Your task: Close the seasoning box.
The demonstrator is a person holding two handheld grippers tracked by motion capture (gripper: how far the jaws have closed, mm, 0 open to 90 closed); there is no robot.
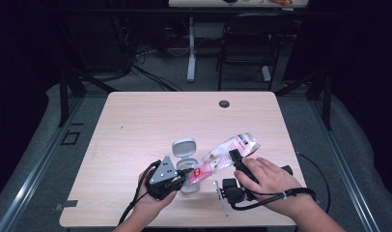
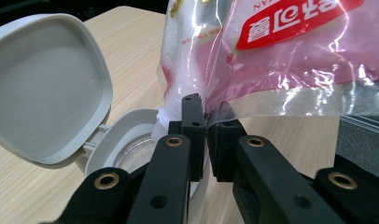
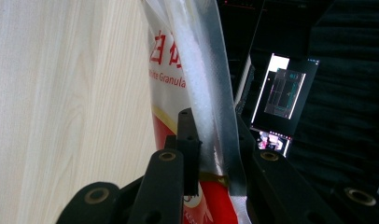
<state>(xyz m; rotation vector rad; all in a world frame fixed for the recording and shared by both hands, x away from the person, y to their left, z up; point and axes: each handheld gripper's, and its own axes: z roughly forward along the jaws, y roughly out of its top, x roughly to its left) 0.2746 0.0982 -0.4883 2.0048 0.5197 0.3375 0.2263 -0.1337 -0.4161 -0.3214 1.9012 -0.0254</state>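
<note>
Above the open jar [image 1: 183,153], sugar bag [image 1: 226,152] slanting, mouth down-left, left tool [image 1: 180,175] and right tool [image 1: 236,159] both pinching it.

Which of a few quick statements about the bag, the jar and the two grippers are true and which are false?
1. The jar's lid is flipped open. True.
2. The left gripper pinches the bag. True.
3. The right gripper rests empty on the table. False: its jaws are shut on the bag.
4. The bag lies flat on the table. False: it is held up, slanting down toward the jar.
5. The bag is blue. False: clear plastic with red and pink print.
</note>
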